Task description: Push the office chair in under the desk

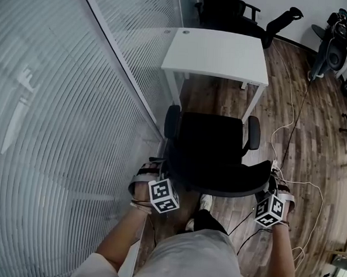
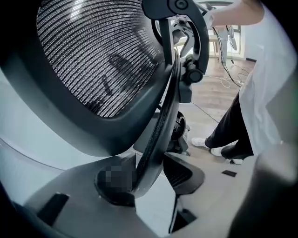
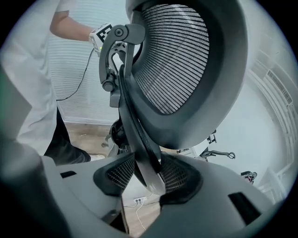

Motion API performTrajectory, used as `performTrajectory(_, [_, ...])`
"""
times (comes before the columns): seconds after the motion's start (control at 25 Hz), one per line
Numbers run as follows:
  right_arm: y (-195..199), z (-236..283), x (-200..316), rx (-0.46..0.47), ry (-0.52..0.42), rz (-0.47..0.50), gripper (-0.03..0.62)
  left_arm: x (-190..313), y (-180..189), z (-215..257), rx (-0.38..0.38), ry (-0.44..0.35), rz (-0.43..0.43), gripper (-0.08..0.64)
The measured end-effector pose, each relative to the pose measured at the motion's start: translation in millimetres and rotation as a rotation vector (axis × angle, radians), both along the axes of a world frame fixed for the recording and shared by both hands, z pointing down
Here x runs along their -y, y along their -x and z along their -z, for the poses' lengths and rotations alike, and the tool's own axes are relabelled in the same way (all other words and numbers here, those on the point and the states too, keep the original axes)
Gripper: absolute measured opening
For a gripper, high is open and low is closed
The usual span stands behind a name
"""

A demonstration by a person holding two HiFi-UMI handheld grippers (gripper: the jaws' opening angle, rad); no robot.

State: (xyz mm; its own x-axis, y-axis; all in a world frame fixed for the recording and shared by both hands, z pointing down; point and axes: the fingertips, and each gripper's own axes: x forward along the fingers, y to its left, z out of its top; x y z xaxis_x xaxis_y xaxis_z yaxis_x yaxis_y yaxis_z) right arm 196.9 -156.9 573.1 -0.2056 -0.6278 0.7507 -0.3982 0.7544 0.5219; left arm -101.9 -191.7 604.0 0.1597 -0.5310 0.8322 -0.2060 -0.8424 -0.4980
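The black office chair [image 1: 214, 146] stands in front of the white desk [image 1: 217, 53], its seat facing the desk and its front just under the desk's near edge. I hold its mesh backrest [image 2: 98, 60] by both side edges. My left gripper [image 1: 155, 168] is at the backrest's left edge, and in the left gripper view [image 2: 149, 174] the black rim runs between the pads, which are closed on it. My right gripper [image 1: 272, 181] is at the right edge, where the rim of the backrest [image 3: 177, 60] is likewise pinched between the two pads of the gripper [image 3: 148, 175].
A glass wall with blinds [image 1: 57, 128] runs close along the left of the chair and desk. White cables [image 1: 291, 130] trail over the wooden floor at the right. Another dark chair [image 1: 228, 9] stands behind the desk, and dark equipment [image 1: 334, 45] stands at the far right.
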Motion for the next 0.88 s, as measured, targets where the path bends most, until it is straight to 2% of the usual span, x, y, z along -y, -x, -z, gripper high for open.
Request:
performTrajectory(0.2, [0,-14,28,0.007,-0.006,0.006,0.181,29,1,-15,0.007,0.0,0.013,0.204])
performTrajectory(0.88, [0,2,115,0.021,0.01,0.017,0.179,114,5,-1,0.035,0.019,0.039,0.204])
